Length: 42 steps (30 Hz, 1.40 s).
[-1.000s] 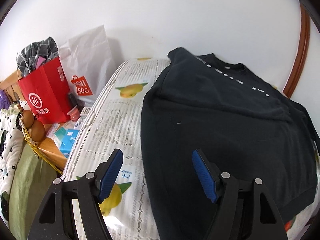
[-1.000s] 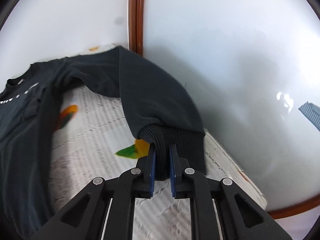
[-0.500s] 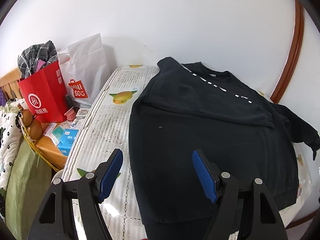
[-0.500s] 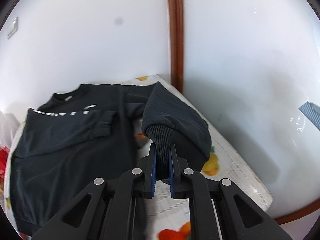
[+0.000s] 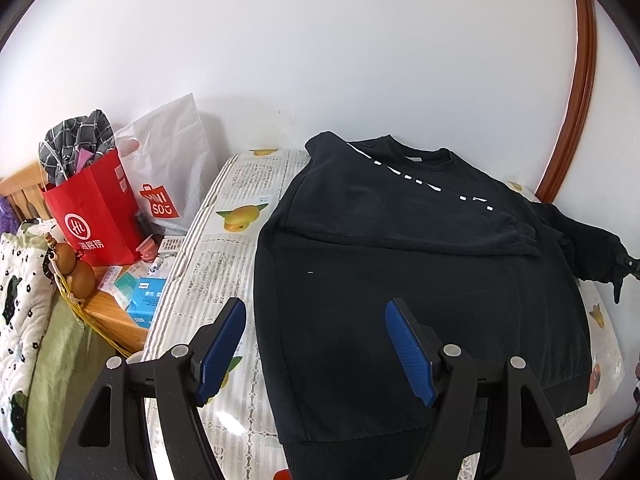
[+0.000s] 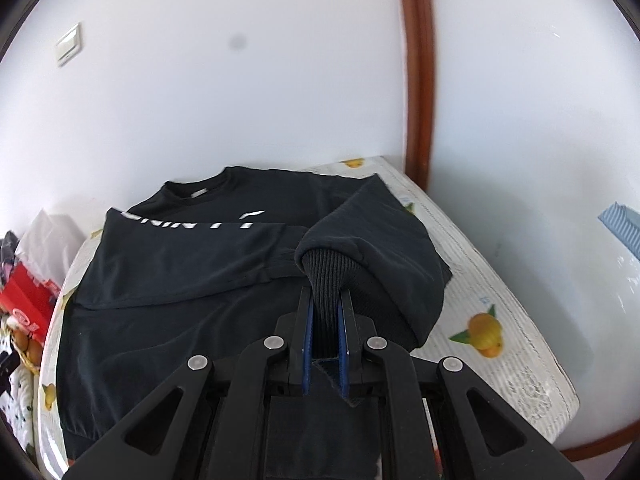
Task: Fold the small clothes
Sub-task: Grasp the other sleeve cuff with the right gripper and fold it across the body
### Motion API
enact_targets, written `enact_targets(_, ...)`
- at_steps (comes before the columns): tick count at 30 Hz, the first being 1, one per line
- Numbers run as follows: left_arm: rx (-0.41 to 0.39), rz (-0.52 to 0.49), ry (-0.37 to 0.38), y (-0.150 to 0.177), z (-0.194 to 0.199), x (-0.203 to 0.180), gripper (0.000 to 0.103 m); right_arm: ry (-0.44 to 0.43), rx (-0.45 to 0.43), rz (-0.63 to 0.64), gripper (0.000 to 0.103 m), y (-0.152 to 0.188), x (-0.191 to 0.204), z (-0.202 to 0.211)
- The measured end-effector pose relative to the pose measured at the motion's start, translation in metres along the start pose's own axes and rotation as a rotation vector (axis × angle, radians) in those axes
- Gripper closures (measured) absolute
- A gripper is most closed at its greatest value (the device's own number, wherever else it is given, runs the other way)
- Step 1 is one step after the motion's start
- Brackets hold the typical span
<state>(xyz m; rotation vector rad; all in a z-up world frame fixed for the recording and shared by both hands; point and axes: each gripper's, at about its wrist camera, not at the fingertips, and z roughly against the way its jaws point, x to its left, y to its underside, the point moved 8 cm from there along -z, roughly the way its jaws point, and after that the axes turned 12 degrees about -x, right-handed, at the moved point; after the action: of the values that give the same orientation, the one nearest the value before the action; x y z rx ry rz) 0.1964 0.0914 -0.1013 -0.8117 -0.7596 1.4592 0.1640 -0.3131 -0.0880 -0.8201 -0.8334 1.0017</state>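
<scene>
A black sweatshirt point(image 5: 400, 280) lies flat on a table with a fruit-print cloth point(image 5: 208, 264), neck toward the wall. One sleeve is folded across the chest, over white lettering. My left gripper point(image 5: 315, 308) hangs open above the garment's near left side, with nothing between its blue pads. In the right wrist view, my right gripper point(image 6: 325, 300) is shut on the ribbed cuff point(image 6: 326, 276) of the other sleeve. It holds the cuff up over the right part of the sweatshirt point(image 6: 180, 300). That raised sleeve point(image 5: 592, 248) also shows at the far right of the left wrist view.
A red paper bag point(image 5: 94, 208) and a white plastic bag point(image 5: 168, 168) stand on a low wooden stand point(image 5: 108, 312) left of the table, with small boxes. A quilted bed point(image 5: 20, 280) lies further left. The wall and a brown wooden frame point(image 5: 576, 100) close the far side.
My right gripper has lifted the cuff and swung it leftward from the table's right edge over the sweatshirt. My left gripper has risen and drawn back, still open, so more of the garment shows.
</scene>
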Motion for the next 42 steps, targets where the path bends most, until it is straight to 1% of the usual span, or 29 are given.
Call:
enact_targets(5, 0.029, -0.013, -0.007, 0.010, -0.017, 0.002, 0.032, -0.040, 0.008, 0.024, 0.093, -0.003, 0.025, -0.010)
enact_targets(11, 0.101, 0.009, -0.039, 0.023, -0.050, 0.022, 0.032, -0.081, 0.013, 0.044, 0.093, -0.007, 0.053, -0.027)
enact_targets(17, 0.105, 0.022, -0.058, 0.027, -0.072, 0.044, 0.032, -0.108, 0.022, 0.069, 0.093, -0.013, 0.077, -0.053)
enact_targets(21, 0.122, 0.040, -0.070, 0.034, -0.086, 0.059, 0.032, -0.131, 0.036, 0.085, 0.093, -0.016, 0.097, -0.073)
enact_targets(24, 0.133, 0.046, -0.060, 0.042, -0.094, 0.066, 0.032, -0.154, 0.040, 0.103, 0.093, -0.019, 0.120, -0.088)
enact_targets(28, 0.144, 0.011, -0.043, 0.052, -0.105, 0.065, 0.032, -0.186, 0.049, 0.140, 0.093, -0.024, 0.162, -0.110)
enact_targets(31, 0.156, -0.024, -0.026, 0.058, -0.114, 0.058, 0.032, -0.226, 0.056, 0.169, 0.093, -0.028, 0.203, -0.125)
enact_targets(33, 0.169, -0.024, -0.005, 0.062, -0.119, 0.055, 0.032, -0.264, 0.059, 0.189, 0.093, -0.029, 0.232, -0.132)
enact_targets(37, 0.201, 0.009, 0.035, 0.071, -0.129, 0.051, 0.032, -0.367, 0.068, 0.225, 0.093, -0.025, 0.296, -0.144)
enact_targets(39, 0.197, -0.015, 0.028, 0.072, -0.129, 0.049, 0.032, -0.410, 0.081, 0.229, 0.093, -0.020, 0.324, -0.152)
enact_targets(42, 0.200, -0.031, 0.042, 0.072, -0.127, 0.045, 0.032, -0.464, 0.121, 0.217, 0.093, -0.008, 0.355, -0.163)
